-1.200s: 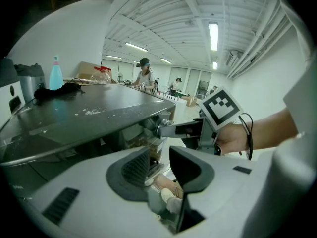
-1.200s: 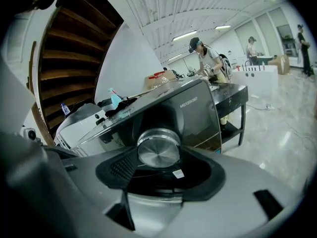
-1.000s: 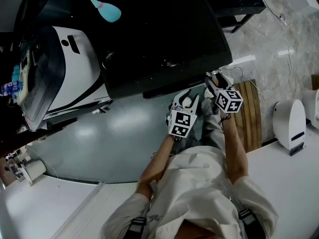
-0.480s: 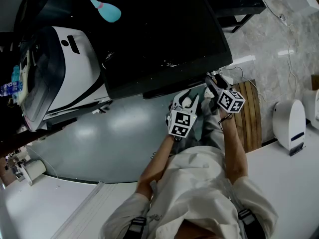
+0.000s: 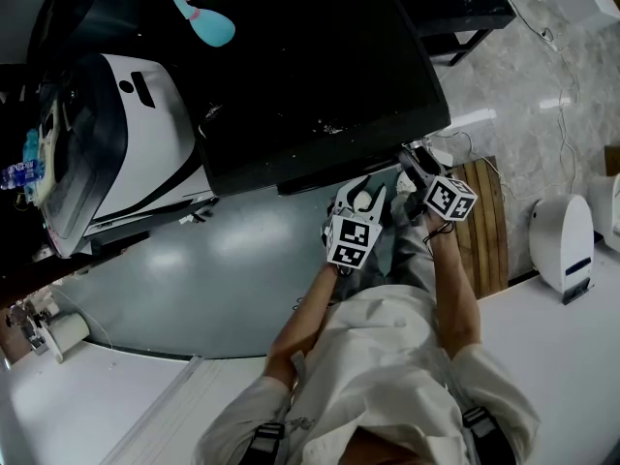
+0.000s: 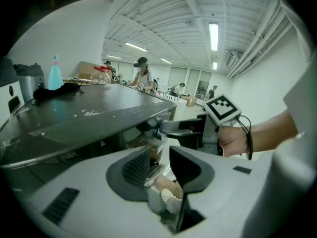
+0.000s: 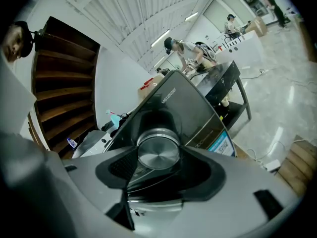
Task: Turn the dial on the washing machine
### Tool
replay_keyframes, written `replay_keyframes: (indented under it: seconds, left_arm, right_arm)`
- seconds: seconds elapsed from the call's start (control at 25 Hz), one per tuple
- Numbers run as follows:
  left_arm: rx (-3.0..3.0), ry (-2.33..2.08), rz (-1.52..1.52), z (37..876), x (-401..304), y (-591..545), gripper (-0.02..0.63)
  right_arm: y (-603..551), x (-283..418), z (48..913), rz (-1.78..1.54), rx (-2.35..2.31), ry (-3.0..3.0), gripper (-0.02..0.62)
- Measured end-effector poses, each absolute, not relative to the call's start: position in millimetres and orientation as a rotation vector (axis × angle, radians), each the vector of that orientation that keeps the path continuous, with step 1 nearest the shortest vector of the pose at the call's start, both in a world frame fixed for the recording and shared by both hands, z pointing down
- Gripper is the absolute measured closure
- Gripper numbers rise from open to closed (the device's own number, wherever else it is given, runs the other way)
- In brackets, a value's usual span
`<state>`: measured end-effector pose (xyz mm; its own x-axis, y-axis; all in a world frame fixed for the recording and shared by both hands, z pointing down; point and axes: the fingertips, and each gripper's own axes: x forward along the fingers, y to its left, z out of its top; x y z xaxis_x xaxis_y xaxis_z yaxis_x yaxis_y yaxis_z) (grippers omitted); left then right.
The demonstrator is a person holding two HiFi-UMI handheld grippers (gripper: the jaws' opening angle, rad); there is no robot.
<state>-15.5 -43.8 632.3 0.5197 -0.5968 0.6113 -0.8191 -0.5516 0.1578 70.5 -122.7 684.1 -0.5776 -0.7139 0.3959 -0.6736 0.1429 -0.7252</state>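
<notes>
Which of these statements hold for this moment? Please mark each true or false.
1. The right tongs are closed on the dial of the washing machine. True.
2. The left tongs grip the dial as well. False: they are open and empty, held beside the right tongs.
3. A light blue bottle stands upright at the far left of the washing machine's dark top. True.
4. The dial is red. False: it is silver, with a metallic face.
</notes>
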Motion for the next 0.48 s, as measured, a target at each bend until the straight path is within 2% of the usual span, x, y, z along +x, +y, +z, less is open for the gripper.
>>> replay_keyframes:
  seconds: [0.48]
  left_arm:
    - [2.343,-1.172,0.699,629.0,-13.5,-45.3,0.476]
  right_arm:
    - [-115.5,68.1,692.5,-1.478,-1.46,2.394,0.298]
